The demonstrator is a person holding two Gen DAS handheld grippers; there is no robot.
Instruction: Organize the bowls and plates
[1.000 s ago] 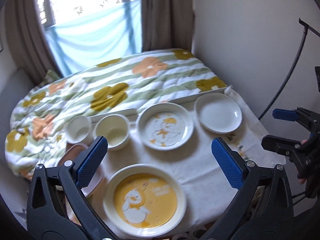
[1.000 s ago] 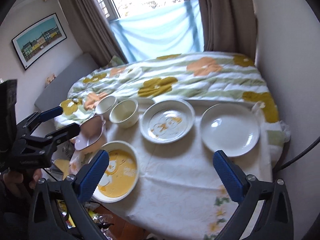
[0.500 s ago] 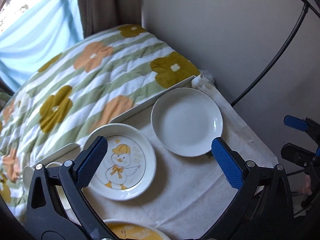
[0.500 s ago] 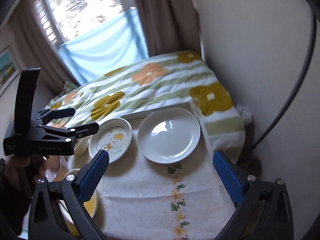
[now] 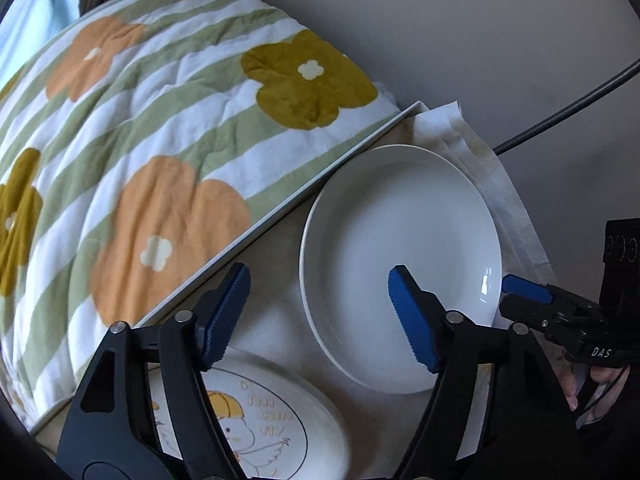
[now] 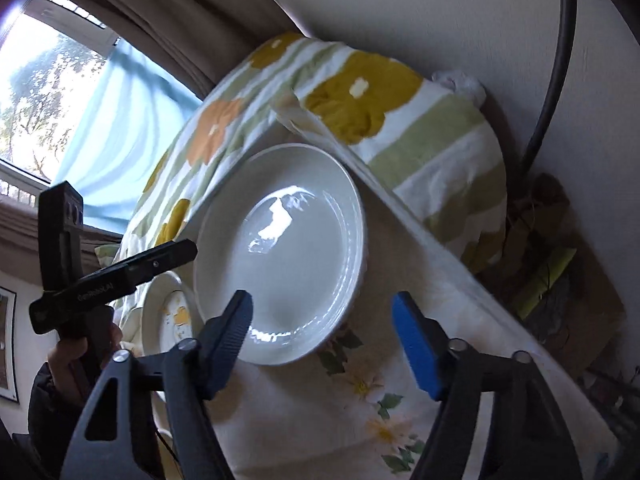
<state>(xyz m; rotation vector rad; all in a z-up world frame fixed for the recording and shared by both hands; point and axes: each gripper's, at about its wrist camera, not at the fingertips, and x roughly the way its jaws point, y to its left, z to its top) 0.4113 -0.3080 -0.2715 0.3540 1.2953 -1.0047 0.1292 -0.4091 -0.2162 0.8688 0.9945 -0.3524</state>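
From the left wrist we see our left claw (image 5: 316,314) poised above the near-left rim of the plain white plate (image 5: 400,268); its jaws have just been closing but stand apart, one blue pad over the cloth, the other over the plate's well, neither pressing on it. The plate sits on the cloth-covered counter (image 5: 276,320), beside the duck plate (image 5: 276,428). A flowered quilt (image 5: 160,120) lies behind.

From the right wrist, our right claw (image 6: 322,334) hangs over the same plate's (image 6: 288,248) near rim, jaws likewise just narrowed yet parted, gripping nothing. The left claw (image 6: 176,252) shows at the plate's far-left side.
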